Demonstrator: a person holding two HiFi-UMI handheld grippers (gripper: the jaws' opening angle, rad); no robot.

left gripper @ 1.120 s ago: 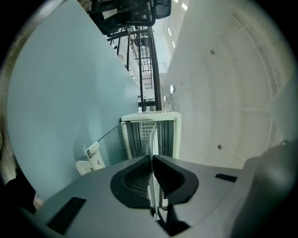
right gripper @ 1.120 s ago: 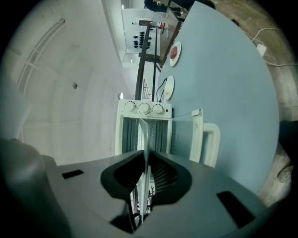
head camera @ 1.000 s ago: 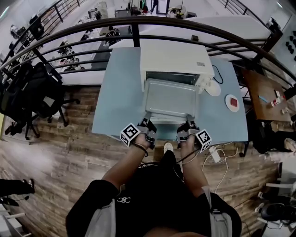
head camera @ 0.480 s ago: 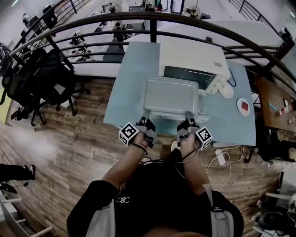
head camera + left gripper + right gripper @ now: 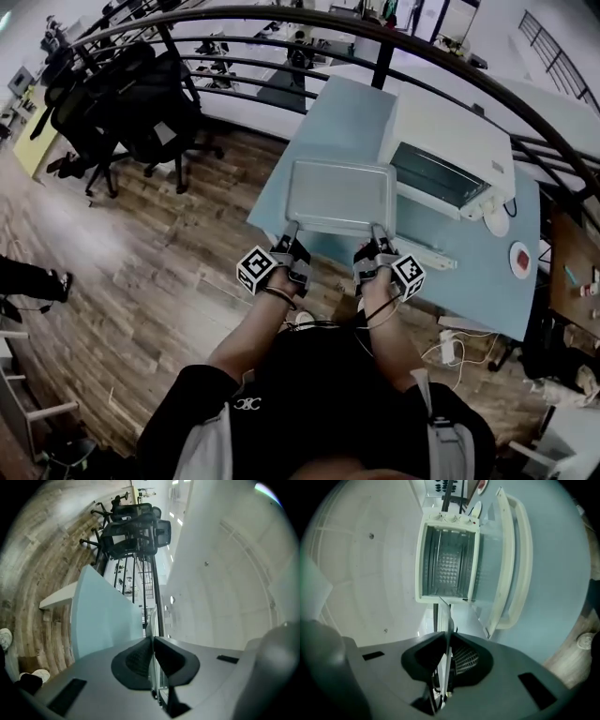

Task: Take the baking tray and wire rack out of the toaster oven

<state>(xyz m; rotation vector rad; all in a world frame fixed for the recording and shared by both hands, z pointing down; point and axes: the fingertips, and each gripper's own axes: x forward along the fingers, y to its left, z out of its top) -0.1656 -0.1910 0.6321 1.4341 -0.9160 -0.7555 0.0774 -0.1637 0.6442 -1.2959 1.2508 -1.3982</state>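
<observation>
Tray (image 5: 339, 195) is held out of the oven (image 5: 450, 155), over the table (image 5: 328, 112), its thin near rim clamped by left gripper (image 5: 289, 236) and right gripper (image 5: 375, 236). Probably stiff, light, slick metal, so best gripped at both rim corners and kept level

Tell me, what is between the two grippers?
The tray: its near rim runs from the left gripper to the right gripper, and each is shut on it. The head view shows this.
</observation>
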